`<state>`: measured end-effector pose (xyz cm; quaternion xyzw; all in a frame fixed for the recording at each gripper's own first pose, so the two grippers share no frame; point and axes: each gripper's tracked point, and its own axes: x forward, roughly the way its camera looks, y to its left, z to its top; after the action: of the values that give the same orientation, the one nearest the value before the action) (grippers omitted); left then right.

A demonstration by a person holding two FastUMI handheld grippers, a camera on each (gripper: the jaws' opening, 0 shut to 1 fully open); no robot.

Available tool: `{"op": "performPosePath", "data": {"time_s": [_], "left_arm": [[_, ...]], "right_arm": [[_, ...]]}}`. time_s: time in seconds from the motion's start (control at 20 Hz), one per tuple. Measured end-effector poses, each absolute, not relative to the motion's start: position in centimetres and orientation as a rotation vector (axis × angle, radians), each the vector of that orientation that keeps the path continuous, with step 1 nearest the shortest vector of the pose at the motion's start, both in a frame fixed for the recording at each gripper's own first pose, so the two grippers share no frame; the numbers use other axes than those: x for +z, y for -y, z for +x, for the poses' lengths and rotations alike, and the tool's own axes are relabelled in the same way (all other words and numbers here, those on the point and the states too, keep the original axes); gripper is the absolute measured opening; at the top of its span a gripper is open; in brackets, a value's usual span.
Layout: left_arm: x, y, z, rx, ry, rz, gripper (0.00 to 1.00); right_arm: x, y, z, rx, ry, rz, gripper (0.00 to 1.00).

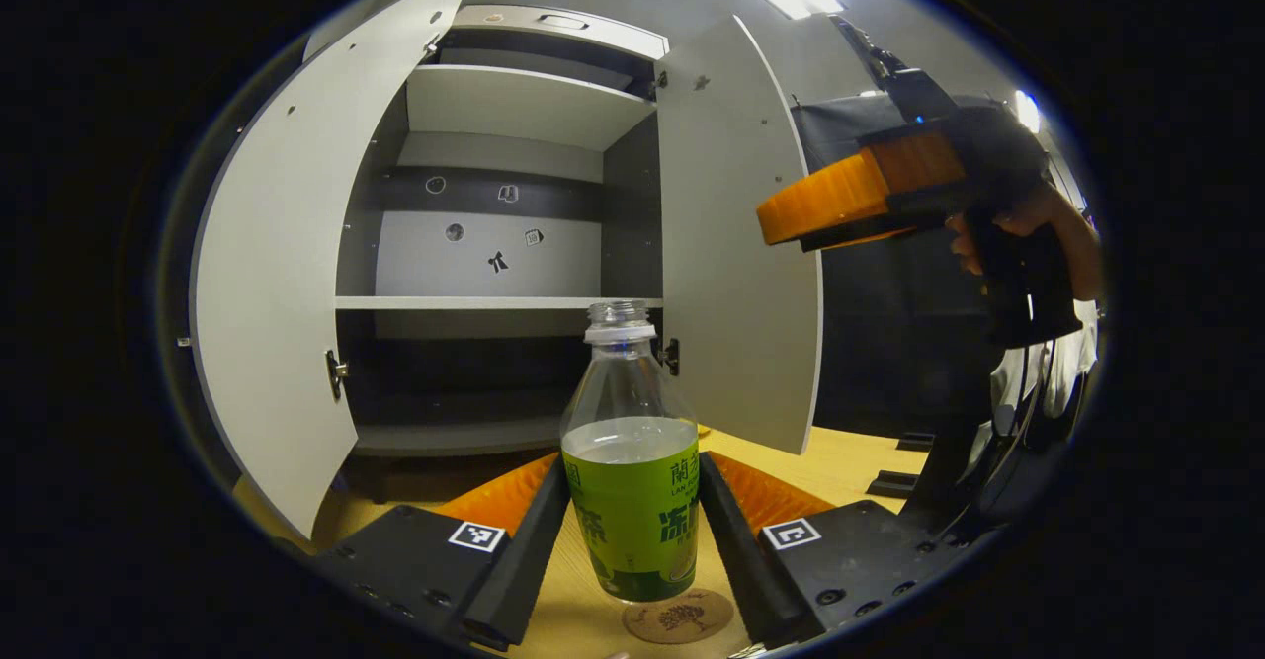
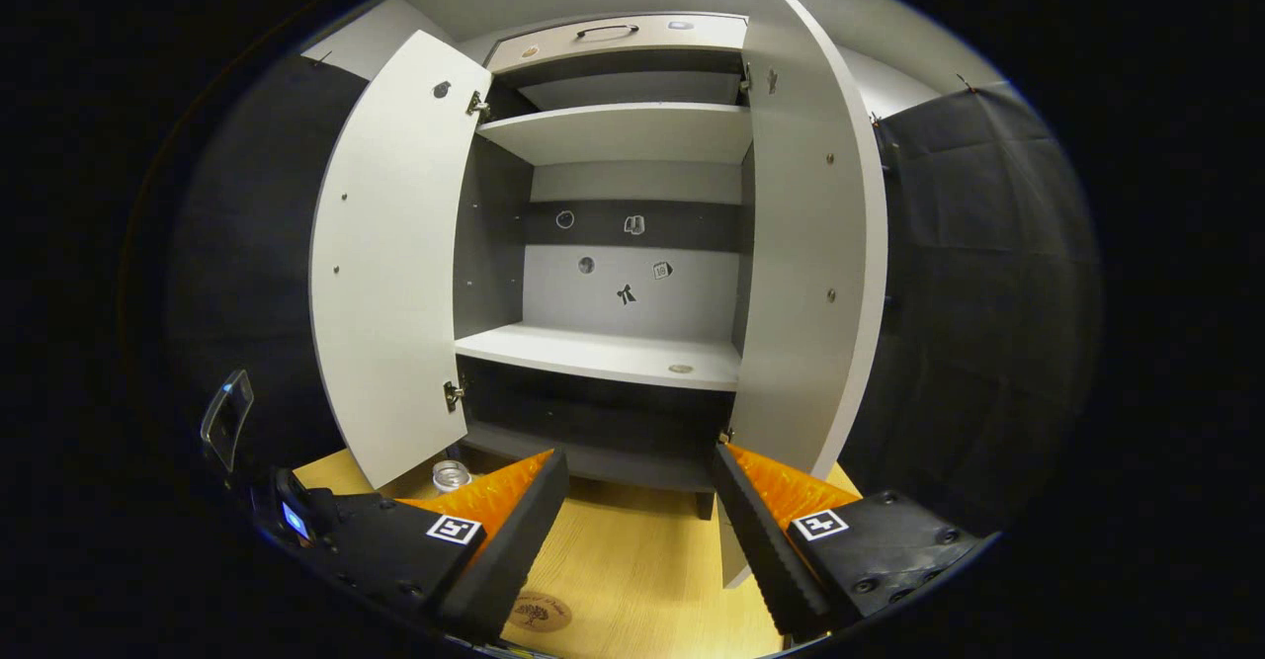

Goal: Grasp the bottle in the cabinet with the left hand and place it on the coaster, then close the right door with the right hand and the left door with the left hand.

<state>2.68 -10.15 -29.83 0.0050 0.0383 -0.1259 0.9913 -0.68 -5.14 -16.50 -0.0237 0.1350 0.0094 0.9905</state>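
One bottle (image 1: 632,461), uncapped and part full, is clamped between both fingers of the left gripper (image 1: 632,531), its base just behind the coaster (image 1: 678,617) on the table (image 1: 850,461). Tilting during placement could spill liquid. Both cabinet (image 2: 613,135) doors stand open. The right gripper (image 2: 637,531) is spread, holding nothing.

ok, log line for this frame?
left gripper: shut on bottle | bottle: above coaster | right gripper: open | doors: open
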Motion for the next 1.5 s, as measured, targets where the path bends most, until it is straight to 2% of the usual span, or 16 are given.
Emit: {"op": "performPosePath", "data": {"time_s": [0.6,0.85,1.25,1.5], "left_arm": [[-37.3,13.0,1.9,-0.25,-0.104,0.06,0.8],[-37.7,13.6,1.7,-0.256,-0.07,0.113,0.8],[-37.7,13.2,2.0,-0.218,-0.088,0.013,0.8],[-37.9,13.9,1.5,-0.251,-0.092,-0.004,0.81]], "right_arm": [[-21.6,7.6,-1.5,0.034,-0.33,-0.05,0.99],[-22.9,6.9,-1.5,0.073,-0.355,-0.063,0.98],[-23.5,6.7,-1.7,0.098,-0.369,-0.077,0.98],[-23.9,7.1,-1.7,0.091,-0.378,-0.064,0.98]]}}
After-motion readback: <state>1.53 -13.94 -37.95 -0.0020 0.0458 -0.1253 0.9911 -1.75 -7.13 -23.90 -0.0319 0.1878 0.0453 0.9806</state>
